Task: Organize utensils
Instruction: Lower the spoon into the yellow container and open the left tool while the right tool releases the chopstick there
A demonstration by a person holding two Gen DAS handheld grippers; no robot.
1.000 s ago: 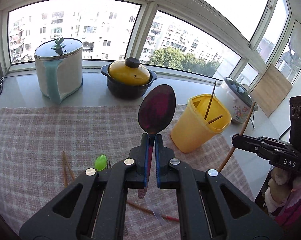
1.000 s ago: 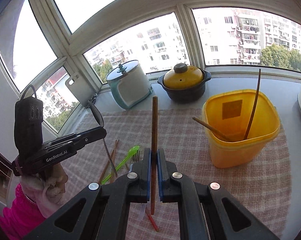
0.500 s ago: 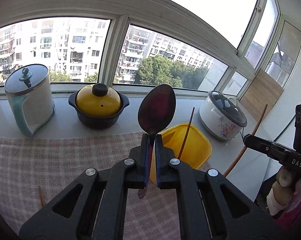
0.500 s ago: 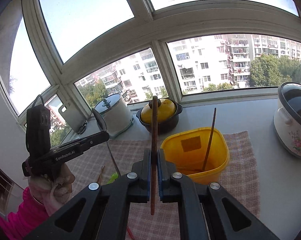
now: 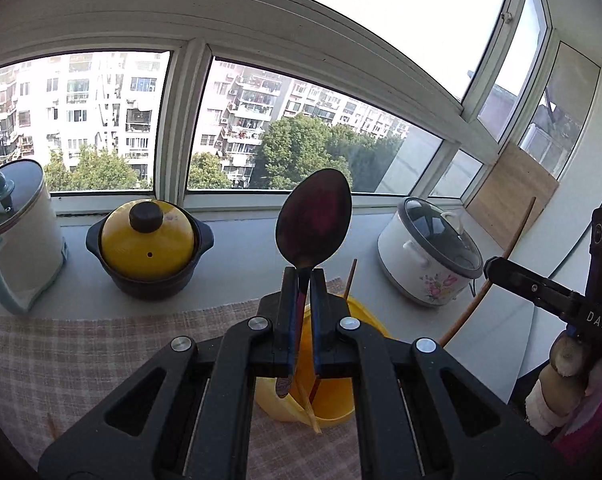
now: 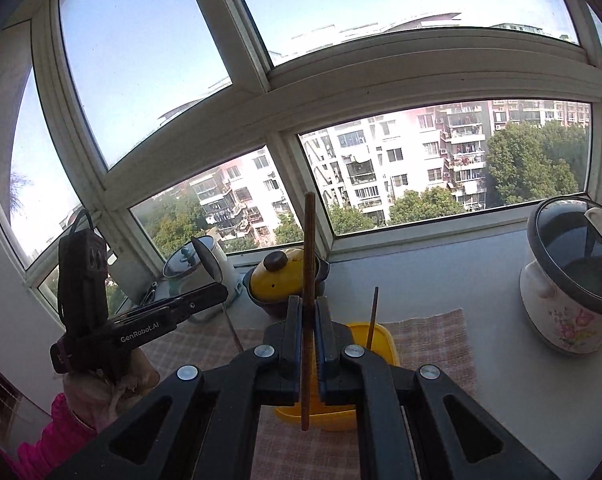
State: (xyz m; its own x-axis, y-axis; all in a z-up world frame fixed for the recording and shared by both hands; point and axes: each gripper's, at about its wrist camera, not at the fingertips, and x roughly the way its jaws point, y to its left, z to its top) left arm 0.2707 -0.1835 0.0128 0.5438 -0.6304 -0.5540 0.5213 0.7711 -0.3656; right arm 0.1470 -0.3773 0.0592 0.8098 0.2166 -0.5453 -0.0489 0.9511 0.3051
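The bench (image 5: 237, 236) is carrying everything in front of you, with a checked cloth (image 5: 81, 352) spreading over its near part. In the left wrist view, a white cooker with a flowered side (image 5: 429, 264) is sitting at about two o'clock from your left claw, a white pot with a teal handle (image 5: 17, 240) is standing at ten o'clock, and a yellow-lidded dark pot (image 5: 149, 244) is resting at eleven o'clock.

The yellow utensil bin (image 5: 329, 396) is sitting on the cloth directly below and just beyond your left claw, largely hidden by it; thin sticks are leaning inside, one poking up at one o'clock.

Your left claw (image 5: 301, 300) is pinching the neck of a dark spoon (image 5: 313, 220). Its jaws are closing tightly on the handle, the bowl is standing upright at twelve o'clock above the fingertips, and the handle's tail is hanging down over the bin's mouth.

Your right claw (image 6: 308, 320) is clamping a brown chopstick (image 6: 309, 240) in the same way, jaws squeezing it near its middle. The stick is running upright from twelve o'clock down to six, its lower tip hanging in front of the bin (image 6: 381, 340), which is lying just past the fingertips at one o'clock.
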